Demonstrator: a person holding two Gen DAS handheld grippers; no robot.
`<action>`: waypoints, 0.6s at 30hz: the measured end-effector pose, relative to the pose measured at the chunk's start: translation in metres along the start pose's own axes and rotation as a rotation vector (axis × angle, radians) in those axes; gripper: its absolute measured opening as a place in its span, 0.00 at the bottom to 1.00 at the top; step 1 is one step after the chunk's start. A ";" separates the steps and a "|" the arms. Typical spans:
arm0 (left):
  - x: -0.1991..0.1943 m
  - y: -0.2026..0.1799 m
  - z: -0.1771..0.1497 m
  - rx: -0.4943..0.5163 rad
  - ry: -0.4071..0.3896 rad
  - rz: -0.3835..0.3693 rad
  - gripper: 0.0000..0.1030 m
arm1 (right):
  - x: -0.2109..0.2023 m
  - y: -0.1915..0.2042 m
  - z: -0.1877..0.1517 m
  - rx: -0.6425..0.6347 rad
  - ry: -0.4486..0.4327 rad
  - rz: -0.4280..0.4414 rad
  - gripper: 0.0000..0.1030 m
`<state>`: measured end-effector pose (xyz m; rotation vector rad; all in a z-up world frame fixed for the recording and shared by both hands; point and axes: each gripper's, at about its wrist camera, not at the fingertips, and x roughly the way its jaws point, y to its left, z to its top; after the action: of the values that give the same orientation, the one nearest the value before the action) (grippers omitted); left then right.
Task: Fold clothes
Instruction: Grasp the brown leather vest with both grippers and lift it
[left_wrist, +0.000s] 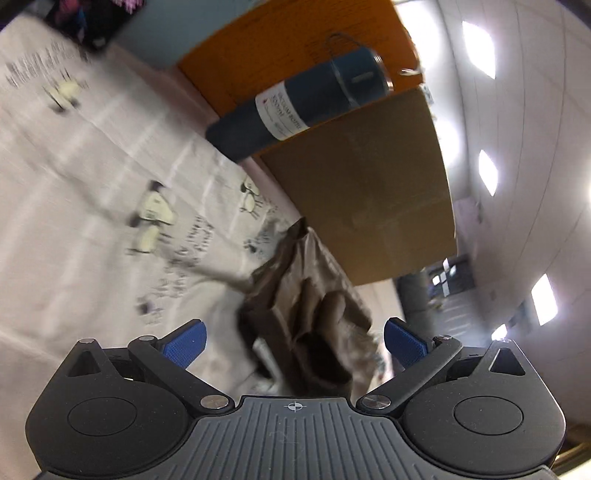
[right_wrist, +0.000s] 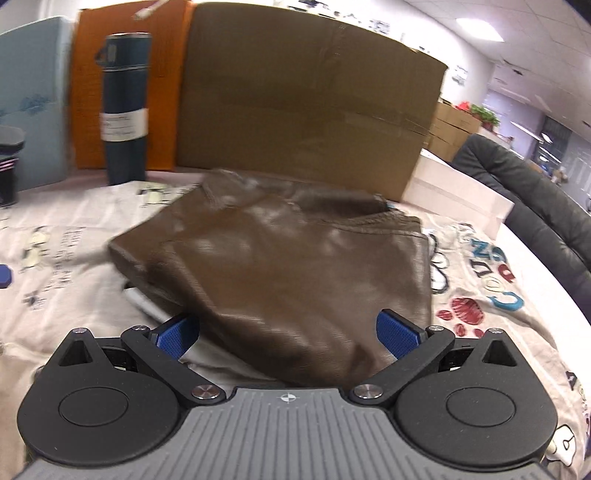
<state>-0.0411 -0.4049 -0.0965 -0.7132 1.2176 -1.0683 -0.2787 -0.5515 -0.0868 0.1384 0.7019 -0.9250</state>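
Now both grippers, left (left_wrist: 294, 345) and right (right_wrist: 288, 334), gape wide, gripping nothing; brown garment (right_wrist: 280, 258) lies folded at twelve o'clock on the printed cloth (right_wrist: 62, 258).

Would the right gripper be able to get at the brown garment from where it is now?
Probably yes: the right gripper is open, and the brown garment lies directly ahead on the printed cloth, its near edge between the blue fingers, with nothing in between.

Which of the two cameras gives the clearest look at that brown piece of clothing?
The right wrist view. There the brown garment lies spread across the middle of the picture on the printed cloth, its hems visible. In the left wrist view, the garment appears only as a tilted, bunched, blurred heap between the open tool's fingers.
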 end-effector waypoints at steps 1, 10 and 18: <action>0.010 0.004 0.001 -0.041 0.003 -0.012 1.00 | 0.003 -0.003 0.001 0.006 0.001 -0.005 1.00; 0.085 0.004 0.011 -0.137 0.087 -0.088 1.00 | 0.021 -0.021 0.022 0.094 -0.041 -0.034 1.00; 0.109 -0.022 0.018 -0.122 0.148 -0.220 1.00 | 0.052 -0.009 0.040 0.121 -0.042 0.053 0.99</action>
<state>-0.0301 -0.5156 -0.1148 -0.8901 1.3625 -1.2537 -0.2451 -0.6082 -0.0856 0.2428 0.6012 -0.9167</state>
